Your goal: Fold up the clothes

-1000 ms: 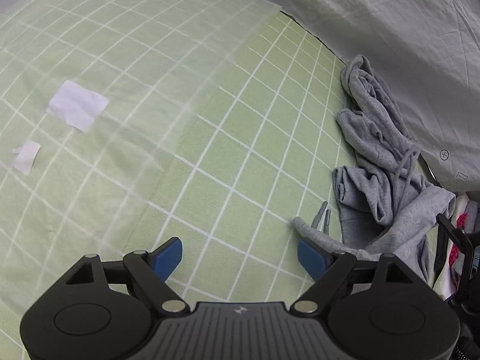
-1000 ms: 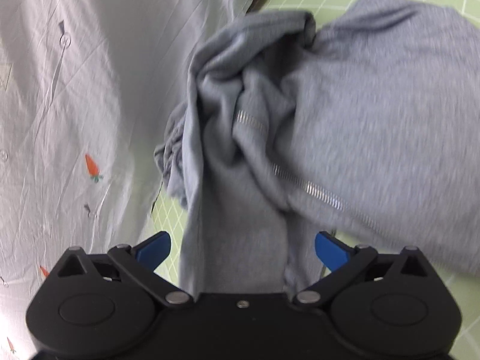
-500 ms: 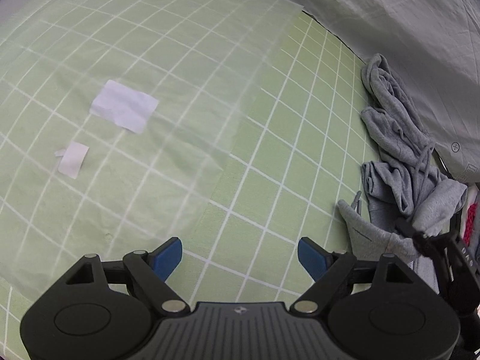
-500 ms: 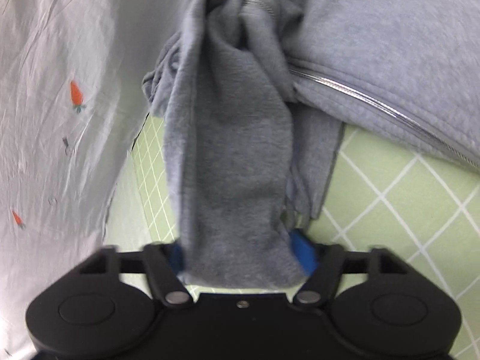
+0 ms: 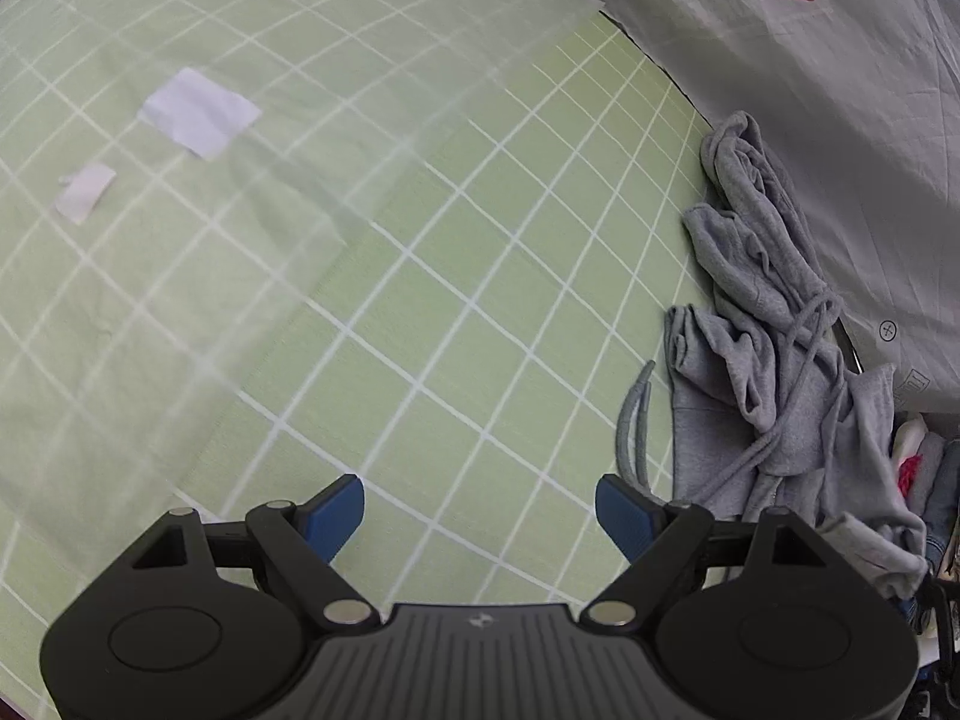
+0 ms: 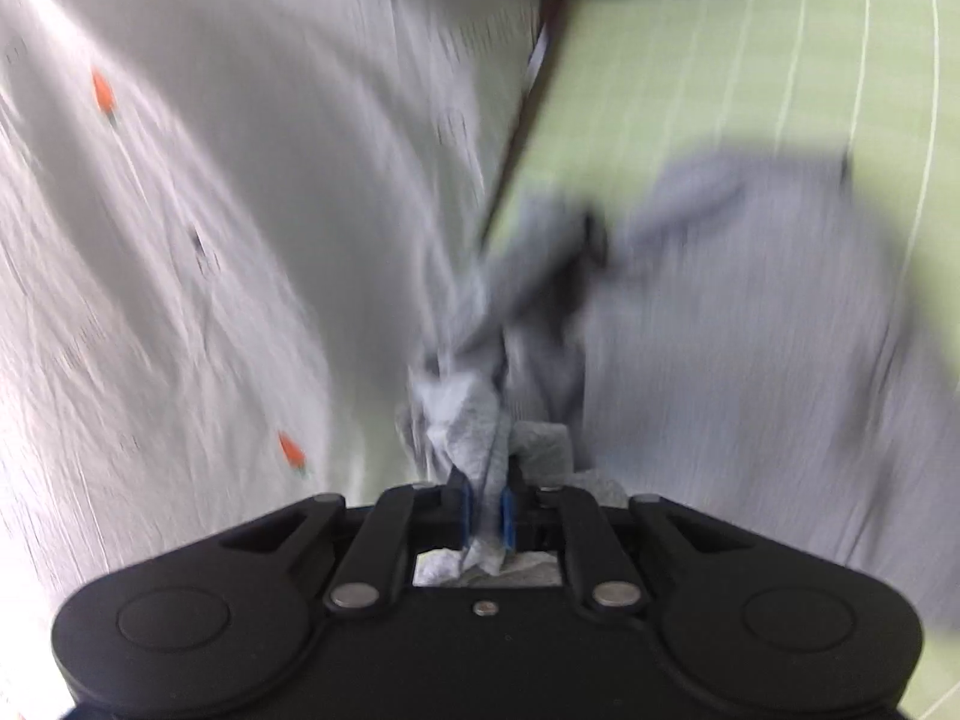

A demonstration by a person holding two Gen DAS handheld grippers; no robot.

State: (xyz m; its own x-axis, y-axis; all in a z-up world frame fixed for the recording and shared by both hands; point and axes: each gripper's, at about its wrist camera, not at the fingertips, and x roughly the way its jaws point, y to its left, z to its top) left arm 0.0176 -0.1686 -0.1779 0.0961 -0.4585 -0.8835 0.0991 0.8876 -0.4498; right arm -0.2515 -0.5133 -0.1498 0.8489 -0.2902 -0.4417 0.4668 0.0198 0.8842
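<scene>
While left fingers (image 5: pixel 480 510) gape empty, right fingers (image 6: pixel 485 507) just clamped on grey garment (image 6: pixel 474 420).

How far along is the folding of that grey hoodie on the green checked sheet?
Barely begun. Done: nothing looks folded; the grey hoodie lies crumpled at the edge of the green checked sheet. In hand: the right gripper has just been closing and now pinches a bunch of the grey fabric. The left gripper is open over bare sheet, holding nothing. Left: spreading it flat and every fold.
</scene>
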